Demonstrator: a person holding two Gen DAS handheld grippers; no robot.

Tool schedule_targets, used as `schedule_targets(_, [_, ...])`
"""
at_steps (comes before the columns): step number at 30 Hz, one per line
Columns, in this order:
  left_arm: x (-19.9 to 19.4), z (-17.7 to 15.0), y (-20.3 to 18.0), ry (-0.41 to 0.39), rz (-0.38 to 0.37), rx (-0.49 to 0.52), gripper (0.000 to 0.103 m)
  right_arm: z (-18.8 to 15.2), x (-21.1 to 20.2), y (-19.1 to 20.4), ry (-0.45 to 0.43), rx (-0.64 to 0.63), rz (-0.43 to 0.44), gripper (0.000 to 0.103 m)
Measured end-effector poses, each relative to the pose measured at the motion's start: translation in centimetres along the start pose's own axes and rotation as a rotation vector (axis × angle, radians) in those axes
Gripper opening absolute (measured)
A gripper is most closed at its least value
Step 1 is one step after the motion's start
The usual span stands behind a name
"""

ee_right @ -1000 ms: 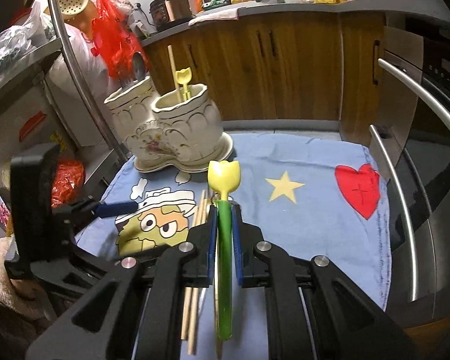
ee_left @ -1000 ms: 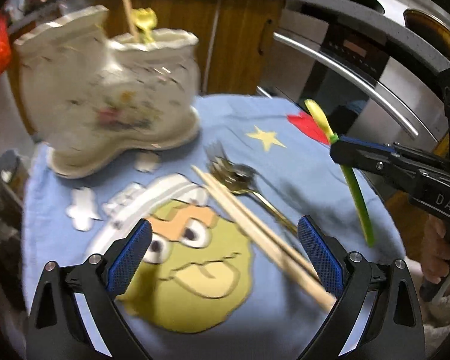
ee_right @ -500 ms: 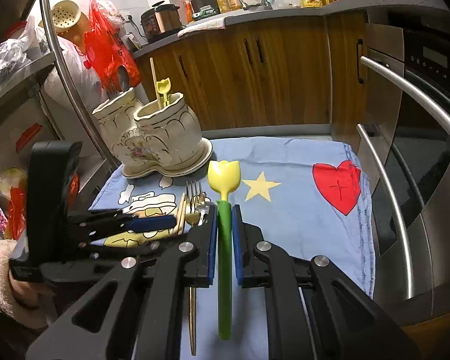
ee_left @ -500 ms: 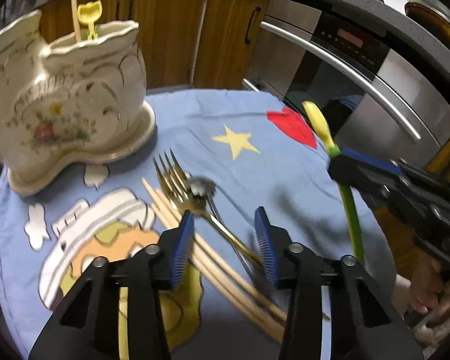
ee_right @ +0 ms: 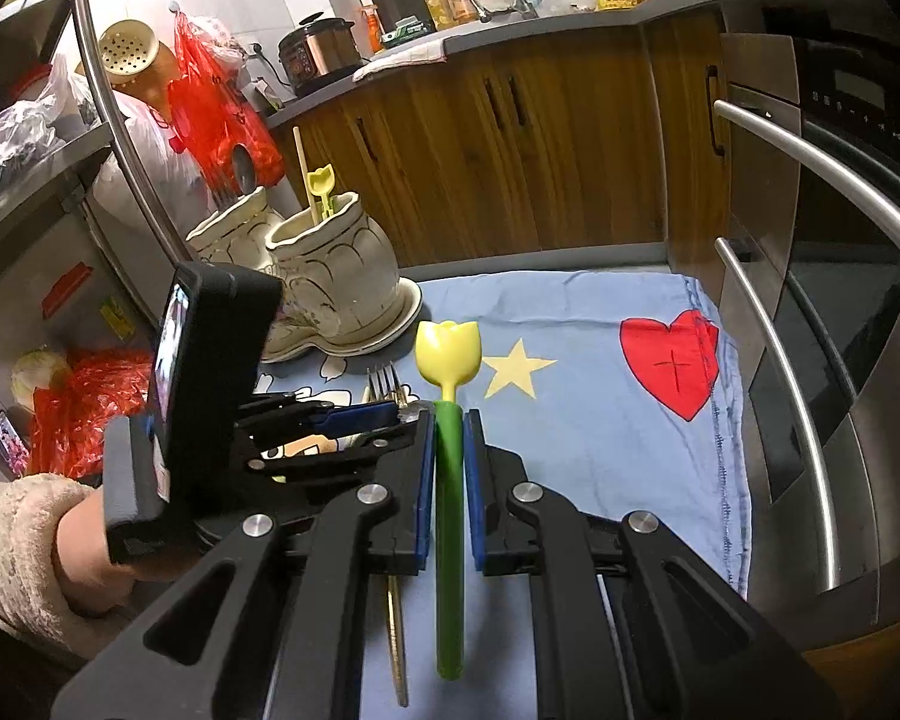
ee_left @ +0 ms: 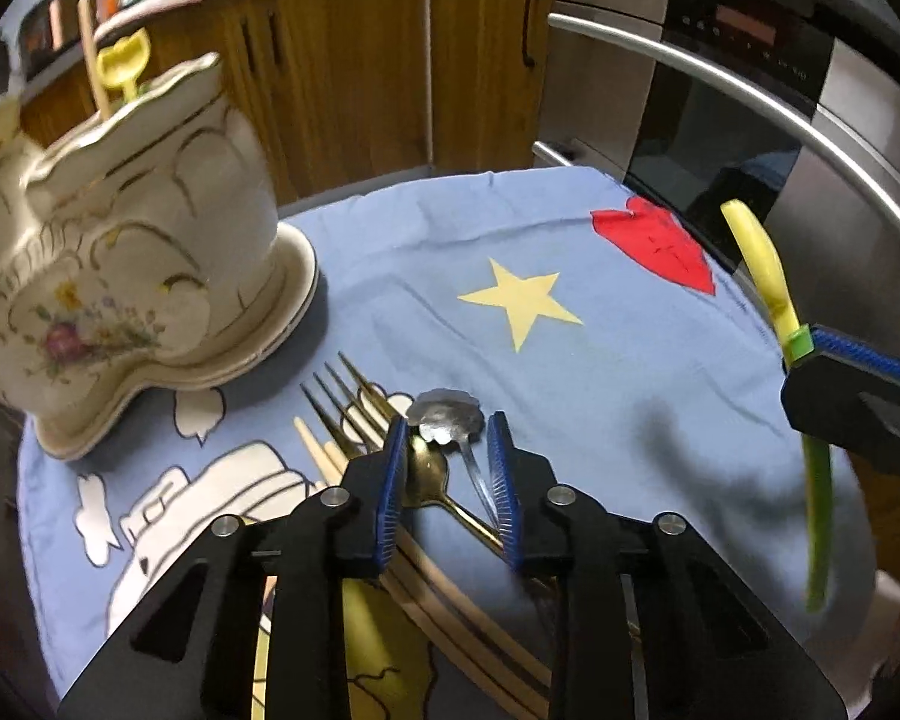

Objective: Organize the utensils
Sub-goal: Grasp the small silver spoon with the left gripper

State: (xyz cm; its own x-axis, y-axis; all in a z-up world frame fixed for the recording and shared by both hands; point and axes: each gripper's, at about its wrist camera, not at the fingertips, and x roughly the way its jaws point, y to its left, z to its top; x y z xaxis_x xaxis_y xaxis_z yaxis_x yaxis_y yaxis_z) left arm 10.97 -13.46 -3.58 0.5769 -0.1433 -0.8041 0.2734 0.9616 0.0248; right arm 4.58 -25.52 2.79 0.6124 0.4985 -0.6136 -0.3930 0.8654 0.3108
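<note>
Closest to me, my left gripper (ee_left: pixel 446 468) sits low over the pale blue cartoon-print cloth (ee_left: pixel 570 372), its blue pads having just been drawing together around the spoons; the gold spoon's (ee_left: pixel 429 471) bowl and the thin neck of the silver scalloped spoon (ee_left: pixel 447 414) lie between them, though I cannot tell whether the pads press on either yet. Both spoons lie flat, bowls pointing away from me, handles running back under the right-hand finger. Just left of the pads lie a gold fork (ee_left: pixel 345 405), tines aimed toward the vase, and pale wooden chopsticks (ee_left: pixel 450 588), slanting back toward me under the gripper. My right gripper (ee_right: pixel 448 474) is clamped on a green-handled spoon with a yellow tulip-shaped bowl (ee_right: pixel 448 348), held off the cloth, its long axis along the fingers, tulip end forward. Farther off stands the cream ceramic double vase with painted flowers (ee_left: pixel 126 264), holding another yellow tulip spoon (ee_right: pixel 320 183) and a chopstick upright.
</note>
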Motion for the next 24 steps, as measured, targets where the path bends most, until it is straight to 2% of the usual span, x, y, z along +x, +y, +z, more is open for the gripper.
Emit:
schedule_targets(5, [0.3,0.3,-0.3,-0.02,-0.029,0.011,0.023,0.0,-0.1,0.0,-0.004,0.004,0.003,0.01])
schedule_targets(6, [0.3,0.3,-0.3,-0.025,-0.045,0.011,0.02,0.0,-0.1,-0.1,-0.005,0.006,0.003,0.01])
schedule_targets(13, [-0.6,-0.2,1.3,-0.047,-0.165,-0.051,0.02,-0.1,-0.3,-0.2,-0.01,0.009,-0.002,0.01])
schedule_targets(15, [-1.5,-0.2,1.5,-0.079,-0.197,-0.055,0.02,0.0,-0.3,-0.3,-0.013,0.01,-0.003,0.01])
schedule_targets(24, [-6.5,0.3,2.5,-0.222,-0.233,-0.044,0.02,0.1,-0.4,-0.1,-0.028,0.006,-0.012,0.01])
